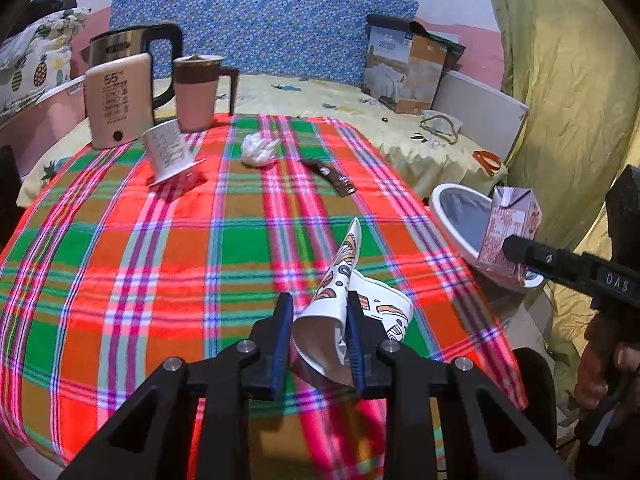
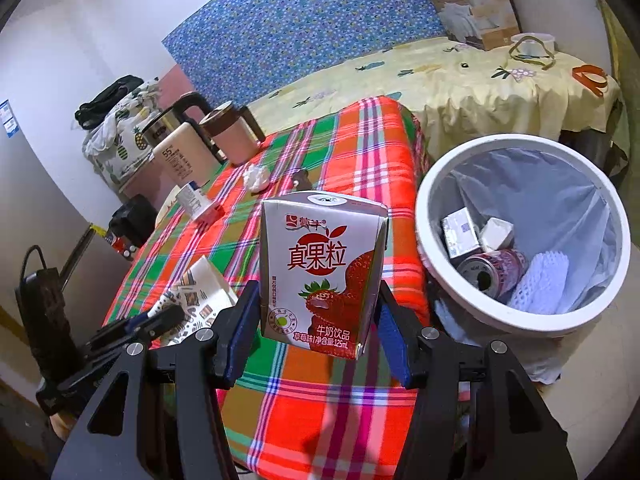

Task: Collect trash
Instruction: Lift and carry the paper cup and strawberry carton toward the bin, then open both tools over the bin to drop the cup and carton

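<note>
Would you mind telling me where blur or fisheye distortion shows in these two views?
Left wrist view: plaid cloth smears near the bottom, behind the left claw; the blue board bows. Right wrist view: carton print sharp; bin rim stretched; dark corners in both.

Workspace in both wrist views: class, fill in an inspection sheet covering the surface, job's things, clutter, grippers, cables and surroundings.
Surface: plaid cloth over the table.
Job's things: paper cup, crushed, in the left gripper; milk carton in the right gripper; white bin beside the table, holding a can and small boxes; yogurt cup, tissue wad and brown wrapper lie on the cloth.
Clutter: kettle, pink mug, beige bottle.
Grippers: both shut on trash.
Cables: black cord at the left edge.
Surroundings: yellow-sheeted bed, blue panel.
</note>
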